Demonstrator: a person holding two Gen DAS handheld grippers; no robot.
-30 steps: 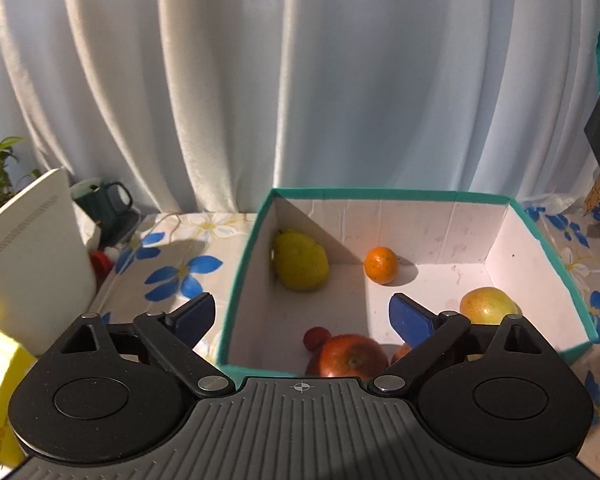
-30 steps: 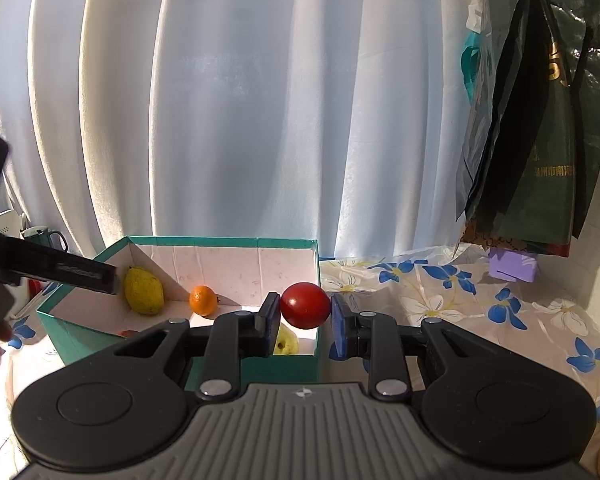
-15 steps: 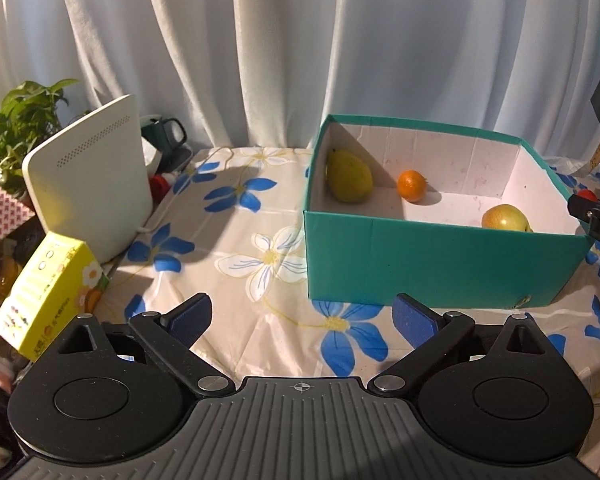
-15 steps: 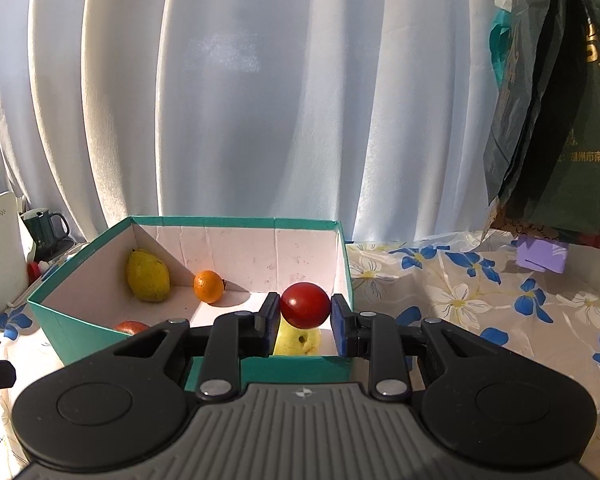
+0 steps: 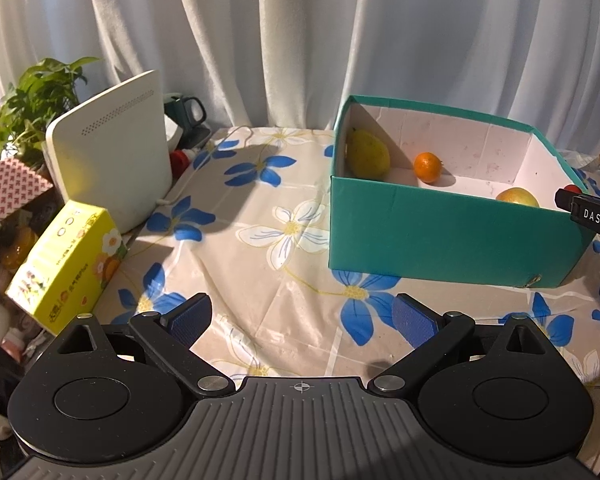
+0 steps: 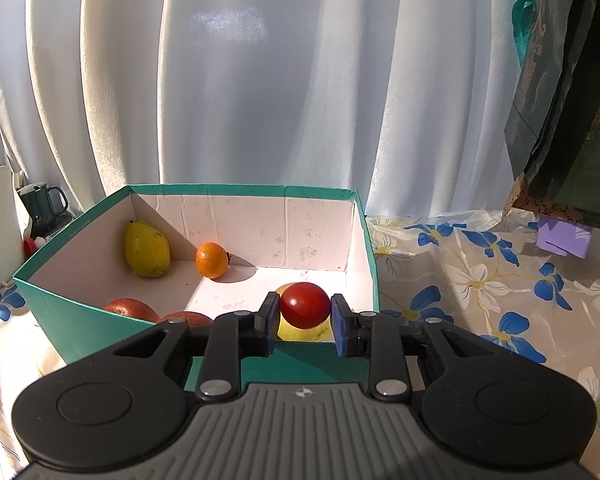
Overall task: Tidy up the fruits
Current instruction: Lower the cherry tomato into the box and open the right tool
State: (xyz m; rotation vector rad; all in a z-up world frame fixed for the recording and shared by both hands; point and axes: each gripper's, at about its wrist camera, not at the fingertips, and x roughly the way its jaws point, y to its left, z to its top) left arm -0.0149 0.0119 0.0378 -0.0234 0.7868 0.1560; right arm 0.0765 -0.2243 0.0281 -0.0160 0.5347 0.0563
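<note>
A teal box (image 6: 80, 316) with a white inside holds a yellow pear (image 6: 146, 254), an orange (image 6: 211, 260), two red fruits (image 6: 132, 309) at its near wall and a yellow apple (image 6: 300, 334). My right gripper (image 6: 305, 316) is shut on a small red tomato (image 6: 304, 305), held over the box's near right corner above the yellow apple. My left gripper (image 5: 300, 316) is open and empty, low over the flowered tablecloth, left of and in front of the box (image 5: 440, 232). The pear (image 5: 368, 154), orange (image 5: 428, 167) and apple (image 5: 517, 197) show there too.
A white router-like device (image 5: 112, 156), a yellow carton (image 5: 66, 268), a plant (image 5: 32, 96) and a dark mug (image 5: 186, 114) stand at the left. A dark hanging bag (image 6: 572, 92) and a purple box (image 6: 564, 236) are at the right. White curtains hang behind.
My left gripper has drawn back out of the box and to the left, still open. My right gripper has carried the tomato forward over the box's near right corner.
</note>
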